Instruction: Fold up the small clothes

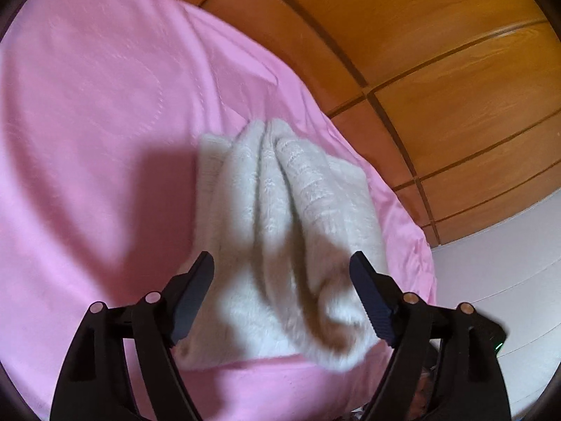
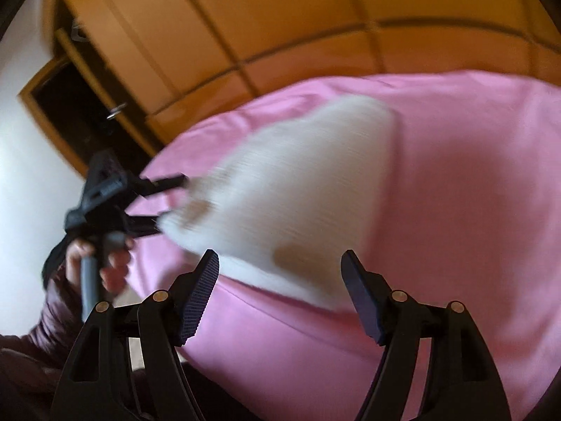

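On the pink bed sheet (image 1: 87, 105) lies a fluffy white garment (image 1: 280, 228), near big wooden closet doors (image 1: 473, 87). The left gripper (image 1: 282, 294) and right gripper (image 2: 280, 291) both gape wide, holding nothing.

A white fluffy knitted garment (image 1: 280, 231) is seen bunched in long folds on a pink bedsheet (image 1: 98, 112). The left gripper (image 1: 282, 277) is held above the garment's near end with its jaws spread wide, one black finger at each side, and nothing is clamped between them. A shadow is cast on the sheet left of the garment. Wooden panelled cupboard doors (image 1: 455, 70) are seen beyond the bed, and a white wall (image 1: 508, 263) at the right.
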